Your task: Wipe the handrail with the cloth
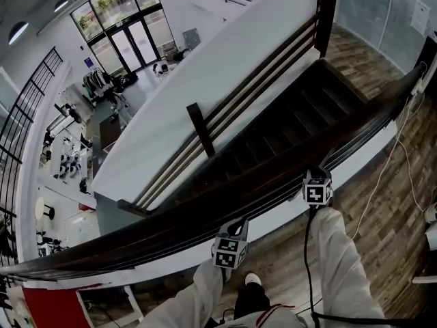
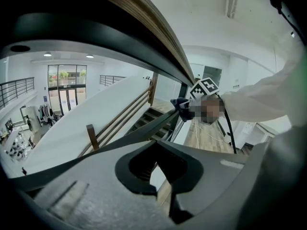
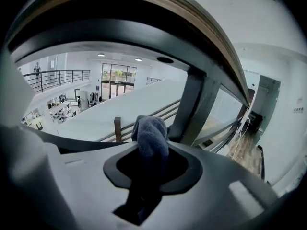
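Right claw (image 3: 149, 171) clamps a soft, nubby blue-grey cloth (image 3: 150, 135).
Left claw (image 2: 165, 176) is closed and empty, below the curved, smooth wooden handrail (image 2: 153, 28).

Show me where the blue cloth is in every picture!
Right gripper view: the dark blue fuzzy cloth is in the middle, pinched in the right tongs.
Left gripper view: right of the middle, against the rail.
Head view: not visible; the right tongs' marker cube covers that spot.
Shared landmark: the dark wooden handrail.
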Tool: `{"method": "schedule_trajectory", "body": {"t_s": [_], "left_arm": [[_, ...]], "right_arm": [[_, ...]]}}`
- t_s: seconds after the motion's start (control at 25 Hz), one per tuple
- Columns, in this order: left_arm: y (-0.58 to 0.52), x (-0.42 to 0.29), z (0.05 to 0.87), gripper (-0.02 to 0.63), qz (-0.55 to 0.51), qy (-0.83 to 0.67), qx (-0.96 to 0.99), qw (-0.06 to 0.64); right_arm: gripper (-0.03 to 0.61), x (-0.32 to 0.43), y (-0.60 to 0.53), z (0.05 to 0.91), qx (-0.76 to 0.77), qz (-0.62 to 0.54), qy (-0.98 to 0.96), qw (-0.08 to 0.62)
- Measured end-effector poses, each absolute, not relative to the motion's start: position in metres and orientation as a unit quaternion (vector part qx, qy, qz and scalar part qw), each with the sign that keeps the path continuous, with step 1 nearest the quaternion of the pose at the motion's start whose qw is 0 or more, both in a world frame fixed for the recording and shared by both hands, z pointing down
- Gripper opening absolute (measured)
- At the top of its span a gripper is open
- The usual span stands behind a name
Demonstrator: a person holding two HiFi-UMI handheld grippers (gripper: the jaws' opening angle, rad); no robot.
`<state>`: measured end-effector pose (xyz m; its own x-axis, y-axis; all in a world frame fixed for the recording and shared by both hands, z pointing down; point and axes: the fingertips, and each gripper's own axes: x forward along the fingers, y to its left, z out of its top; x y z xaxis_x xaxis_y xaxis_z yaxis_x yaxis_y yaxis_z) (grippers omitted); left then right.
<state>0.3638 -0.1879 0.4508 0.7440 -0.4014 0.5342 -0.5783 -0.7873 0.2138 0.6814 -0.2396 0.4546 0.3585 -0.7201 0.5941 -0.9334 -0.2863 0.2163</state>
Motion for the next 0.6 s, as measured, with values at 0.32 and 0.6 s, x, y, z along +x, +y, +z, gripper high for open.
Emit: {"method": "schedule_trajectory", "body": {"t_s": [0.32,0.6], "left_arm": [[-0.175,0.262,0.447,0.002,0.221,-0.283,0.912,0.197],[-0.166,0.113,0.459,0.002,0.216,-0.351,0.884,0.221]], "right_arm": [[0.089,0.543,-0.211,0.443,0.764,0.197,-0.557,0.261],[0.089,0.35,-0.205,0.46,0.703,0.209,-0.629,0.257]]}}
